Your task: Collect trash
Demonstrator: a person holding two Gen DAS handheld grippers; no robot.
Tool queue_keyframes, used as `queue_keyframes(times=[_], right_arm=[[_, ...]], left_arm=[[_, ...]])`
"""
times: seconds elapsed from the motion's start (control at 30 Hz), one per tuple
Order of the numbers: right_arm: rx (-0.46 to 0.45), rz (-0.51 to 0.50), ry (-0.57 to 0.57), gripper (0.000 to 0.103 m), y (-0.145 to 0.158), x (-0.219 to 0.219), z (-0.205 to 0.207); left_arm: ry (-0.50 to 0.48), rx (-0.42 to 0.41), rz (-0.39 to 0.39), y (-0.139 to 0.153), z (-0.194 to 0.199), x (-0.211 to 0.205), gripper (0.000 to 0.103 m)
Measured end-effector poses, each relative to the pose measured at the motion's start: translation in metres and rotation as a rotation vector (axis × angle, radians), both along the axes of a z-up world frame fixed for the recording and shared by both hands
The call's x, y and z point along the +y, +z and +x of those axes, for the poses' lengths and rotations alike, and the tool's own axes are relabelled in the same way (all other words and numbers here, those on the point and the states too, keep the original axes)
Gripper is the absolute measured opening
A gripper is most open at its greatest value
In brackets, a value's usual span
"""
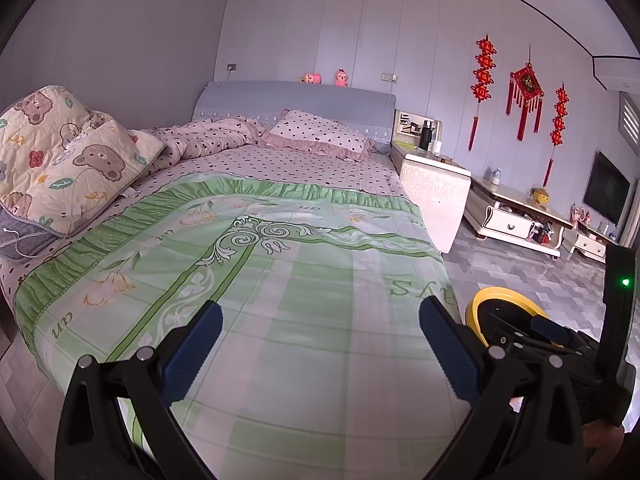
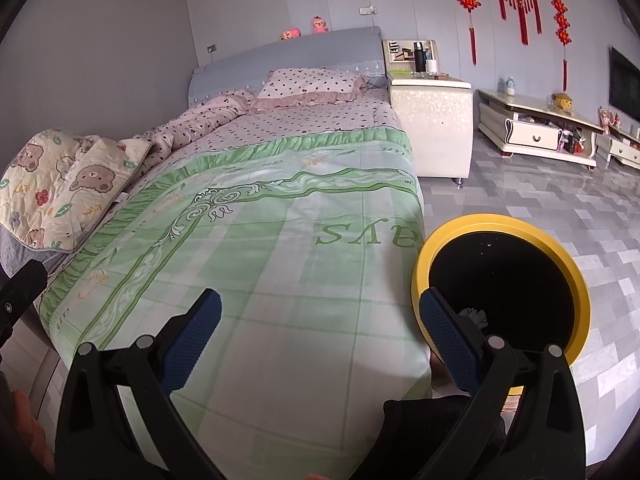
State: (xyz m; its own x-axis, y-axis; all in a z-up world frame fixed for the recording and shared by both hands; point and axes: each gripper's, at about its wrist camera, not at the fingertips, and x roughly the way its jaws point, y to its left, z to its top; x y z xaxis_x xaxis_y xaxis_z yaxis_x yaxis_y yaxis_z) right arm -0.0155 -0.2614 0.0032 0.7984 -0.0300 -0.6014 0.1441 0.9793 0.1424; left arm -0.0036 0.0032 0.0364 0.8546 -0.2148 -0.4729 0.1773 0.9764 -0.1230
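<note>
A yellow-rimmed bin (image 2: 560, 256) with a black inside stands on the floor at the bed's right side; a crumpled white scrap (image 2: 474, 315) lies in it. In the left wrist view only part of its rim (image 1: 486, 294) shows behind the other gripper. My left gripper (image 1: 320, 322) is open and empty above the green bedspread (image 1: 280, 280). My right gripper (image 2: 320, 312) is open and empty, over the bedspread's (image 2: 260, 260) near right edge, its right finger (image 2: 444, 332) in front of the bin. I see no loose trash on the bed.
A bear-print quilt (image 1: 60, 152) lies folded at the bed's left. A dotted pillow (image 1: 316, 132) lies at the headboard. A white nightstand (image 2: 432, 120) and a low TV cabinet (image 2: 536, 124) stand on the right along the wall. Grey tiled floor (image 2: 540, 196) lies beyond the bin.
</note>
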Motion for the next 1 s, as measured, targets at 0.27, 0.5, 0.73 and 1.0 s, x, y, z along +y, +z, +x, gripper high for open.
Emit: queue_keyframes(times=[0.27,0.5,0.73,1.0], right_arm=[[0.006,0.0,-0.003,0.095,-0.0024,-0.0007,0.0006],[0.01,0.0,-0.006,0.095,-0.0034,-0.001,0.0],[0.01,-0.002,-0.008,0.095,-0.0038,-0.0013,-0.0007],[0.016,0.002,-0.011,0.095,-0.0061,-0.0011,-0.0005]], left_arm=[[-0.002,0.003,-0.001,-0.0004,-0.0002,-0.0015,0.095],[-0.002,0.003,-0.001,-0.0006,-0.0003,-0.0015,0.095],[-0.002,0.001,0.002,-0.0007,-0.0005,-0.0018,0.095],[-0.004,0.004,-0.001,-0.0008,0.0003,-0.0011,0.095]])
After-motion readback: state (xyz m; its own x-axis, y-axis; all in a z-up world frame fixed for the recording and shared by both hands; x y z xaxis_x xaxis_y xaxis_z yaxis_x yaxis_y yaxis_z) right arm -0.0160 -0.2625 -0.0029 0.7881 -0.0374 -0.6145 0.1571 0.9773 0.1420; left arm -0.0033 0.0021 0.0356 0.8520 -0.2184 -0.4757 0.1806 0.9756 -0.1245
